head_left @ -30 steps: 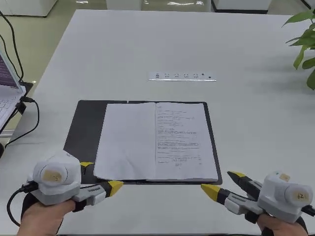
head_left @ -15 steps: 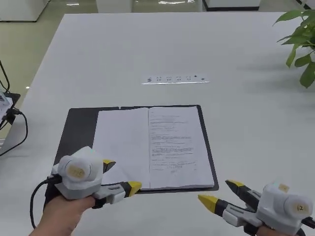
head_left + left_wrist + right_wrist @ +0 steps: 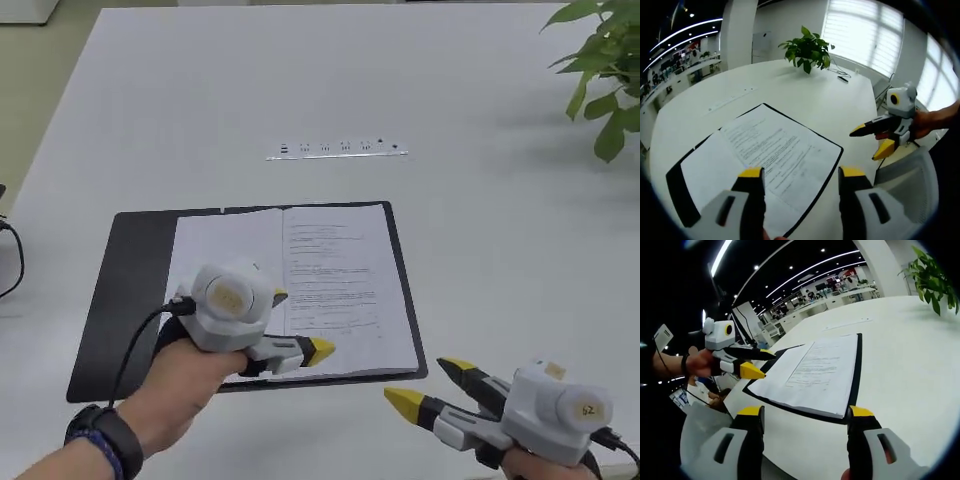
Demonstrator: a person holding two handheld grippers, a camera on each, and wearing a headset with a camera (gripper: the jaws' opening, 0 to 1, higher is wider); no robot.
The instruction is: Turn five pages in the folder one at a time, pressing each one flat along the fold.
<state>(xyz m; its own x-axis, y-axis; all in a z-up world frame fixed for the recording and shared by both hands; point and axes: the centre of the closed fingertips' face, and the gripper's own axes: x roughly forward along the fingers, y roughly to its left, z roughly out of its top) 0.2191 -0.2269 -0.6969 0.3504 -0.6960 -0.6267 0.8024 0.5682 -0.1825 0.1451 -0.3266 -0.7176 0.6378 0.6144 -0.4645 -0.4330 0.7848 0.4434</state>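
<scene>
Two gaping claws: left claw (image 3: 300, 323) over the folder (image 3: 101, 330), right claw (image 3: 431, 383) near its corner.

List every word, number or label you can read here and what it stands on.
"62": round sticker on the right gripper.
Printed page in the folder: lines of print, too small to read.
Round label on the left gripper: blurred, unreadable.
Socket strip on the table: marks too small to read.

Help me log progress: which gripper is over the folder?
The left gripper, above the open folder; the right gripper is off it, over bare table.
</scene>
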